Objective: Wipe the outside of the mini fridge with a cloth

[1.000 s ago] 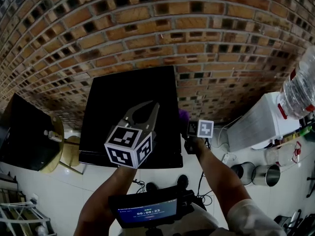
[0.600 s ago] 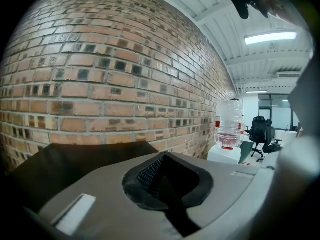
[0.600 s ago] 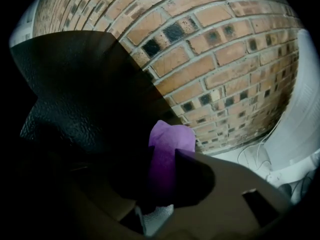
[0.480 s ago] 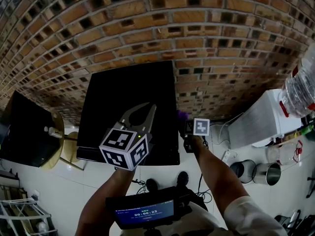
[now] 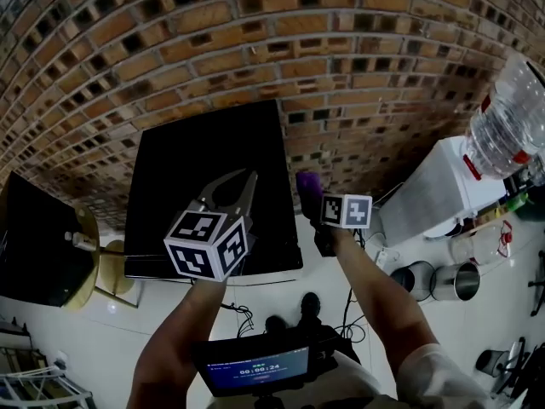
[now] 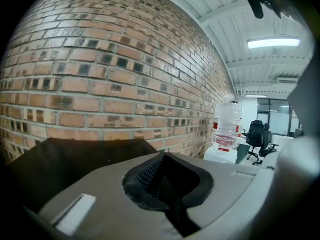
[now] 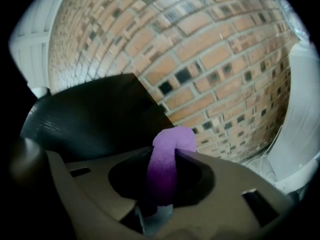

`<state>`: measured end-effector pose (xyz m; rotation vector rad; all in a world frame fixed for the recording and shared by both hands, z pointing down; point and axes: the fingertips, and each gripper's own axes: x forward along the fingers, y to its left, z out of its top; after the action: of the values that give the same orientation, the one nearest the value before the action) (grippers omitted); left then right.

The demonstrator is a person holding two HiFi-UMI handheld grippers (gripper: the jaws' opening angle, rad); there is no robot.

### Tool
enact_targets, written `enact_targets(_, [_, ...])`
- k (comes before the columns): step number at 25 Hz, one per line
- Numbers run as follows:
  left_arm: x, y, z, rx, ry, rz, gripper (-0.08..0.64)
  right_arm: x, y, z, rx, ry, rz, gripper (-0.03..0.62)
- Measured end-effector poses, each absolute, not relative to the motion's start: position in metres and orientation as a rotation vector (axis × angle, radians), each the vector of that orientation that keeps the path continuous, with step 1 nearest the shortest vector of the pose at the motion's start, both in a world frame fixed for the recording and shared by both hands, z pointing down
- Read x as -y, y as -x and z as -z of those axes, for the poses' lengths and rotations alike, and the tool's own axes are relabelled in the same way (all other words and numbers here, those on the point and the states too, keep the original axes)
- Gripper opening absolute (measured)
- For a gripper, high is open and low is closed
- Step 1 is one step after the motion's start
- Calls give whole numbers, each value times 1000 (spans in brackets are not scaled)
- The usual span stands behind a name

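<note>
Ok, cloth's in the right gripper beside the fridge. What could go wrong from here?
1. Only a narrow bunched roll of purple cloth pokes past the jaws of the right gripper, so hard jaw tips may scrape the black mini fridge instead of wiping it.
2. That small pinch could let the cloth slip out under drag.
3. The left gripper is shut and empty over the fridge top, bracing nothing; a firm side push might shift the fridge.

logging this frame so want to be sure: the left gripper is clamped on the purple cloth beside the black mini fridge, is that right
No, the gripper is wrong. The right gripper view shows the right gripper shut on the purple cloth; the left gripper is shut on nothing. The cloth is beside the black mini fridge, as stated.
</note>
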<state>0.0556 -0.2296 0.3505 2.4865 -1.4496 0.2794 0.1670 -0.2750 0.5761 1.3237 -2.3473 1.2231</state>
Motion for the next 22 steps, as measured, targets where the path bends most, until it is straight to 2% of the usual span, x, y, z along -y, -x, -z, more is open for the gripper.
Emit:
enact_targets(9, [213, -73, -353, 1323, -2592, -331, 8, 192, -160, -412, 2697, -1330, -1108, 98])
enact_targets(22, [216, -78, -357, 1345, -2590, -380, 8, 132, -150, -360, 2756, -1411, -1045, 98])
